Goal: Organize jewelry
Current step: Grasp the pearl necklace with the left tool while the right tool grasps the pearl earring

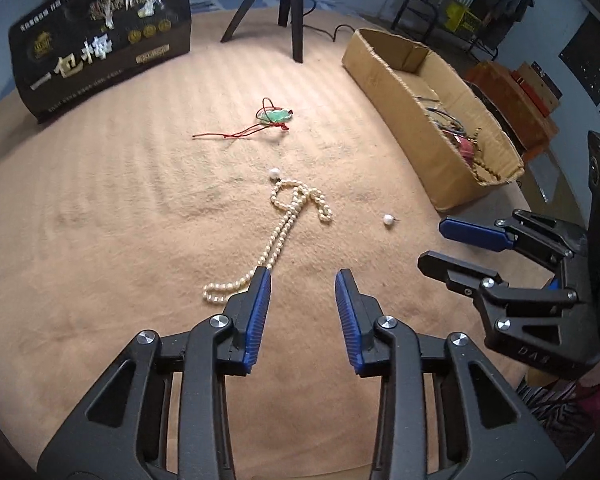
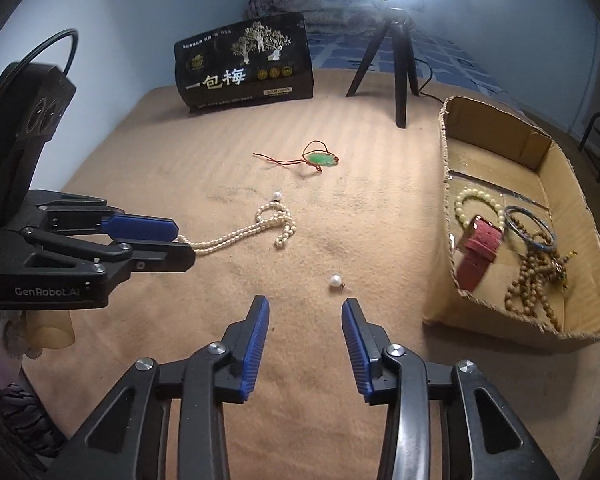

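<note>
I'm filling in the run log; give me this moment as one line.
left gripper: open, over pearl necklace end | right gripper: open, near loose pearl | jade pendant: on blanket | cardboard box: holds bracelets

Beyond the left hand-held gripper (image 1: pixel 303 276), its left finger (image 1: pixel 260 292) covers part of the white pearl necklace (image 1: pixel 284 224). Right of it, the brown cardboard box's (image 1: pixel 396 92) near wall hides most contents; the tangle there is unreadable.
</note>
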A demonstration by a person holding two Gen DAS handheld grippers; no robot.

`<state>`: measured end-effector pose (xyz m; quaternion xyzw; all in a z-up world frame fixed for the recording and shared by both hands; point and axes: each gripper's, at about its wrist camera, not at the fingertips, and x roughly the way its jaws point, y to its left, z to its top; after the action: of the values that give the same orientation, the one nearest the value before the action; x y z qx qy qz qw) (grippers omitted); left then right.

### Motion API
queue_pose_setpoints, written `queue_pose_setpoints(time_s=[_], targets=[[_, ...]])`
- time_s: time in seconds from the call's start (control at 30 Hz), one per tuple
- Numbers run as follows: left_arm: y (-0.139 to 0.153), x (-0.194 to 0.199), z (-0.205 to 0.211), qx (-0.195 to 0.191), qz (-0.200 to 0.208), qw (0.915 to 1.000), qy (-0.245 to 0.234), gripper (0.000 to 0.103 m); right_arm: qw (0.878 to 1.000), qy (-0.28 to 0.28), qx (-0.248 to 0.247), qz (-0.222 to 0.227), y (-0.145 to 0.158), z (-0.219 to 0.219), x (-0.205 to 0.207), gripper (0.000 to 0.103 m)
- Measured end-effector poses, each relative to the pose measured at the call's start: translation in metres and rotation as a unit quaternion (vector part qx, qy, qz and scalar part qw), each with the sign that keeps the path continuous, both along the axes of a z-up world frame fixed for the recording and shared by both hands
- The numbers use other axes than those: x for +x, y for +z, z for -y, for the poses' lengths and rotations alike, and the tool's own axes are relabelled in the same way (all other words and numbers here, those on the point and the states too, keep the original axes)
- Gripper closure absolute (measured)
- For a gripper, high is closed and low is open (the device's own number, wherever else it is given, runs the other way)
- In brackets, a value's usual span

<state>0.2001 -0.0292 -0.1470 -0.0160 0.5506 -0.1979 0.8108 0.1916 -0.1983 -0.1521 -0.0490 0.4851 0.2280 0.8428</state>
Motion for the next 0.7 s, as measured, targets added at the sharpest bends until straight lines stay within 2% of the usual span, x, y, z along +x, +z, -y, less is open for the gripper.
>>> queue_pose_setpoints(time_s=[0.17, 0.47, 0.7], targets=[[-0.015, 0.015, -0.002, -0.013, -0.016, 0.9998, -0.001, 0.072, 1.000, -0.006, -0.012, -0.006, -0.013, -0.008, 0.013, 0.070], [-0.035, 0.032, 0.005, 0.010, -0.017, 0.9998, -0.009, 0.072, 1.000, -0.022, -0.015, -0.013, -0.031, -0.004, 0.024, 0.074], [-0.042, 0.039, 0.007, 0.029, -0.008, 0.9995, -0.013, 0.082, 0.999, -0.029, -0.024, -0.014, -0.041, -0.007, 0.031, 0.074]])
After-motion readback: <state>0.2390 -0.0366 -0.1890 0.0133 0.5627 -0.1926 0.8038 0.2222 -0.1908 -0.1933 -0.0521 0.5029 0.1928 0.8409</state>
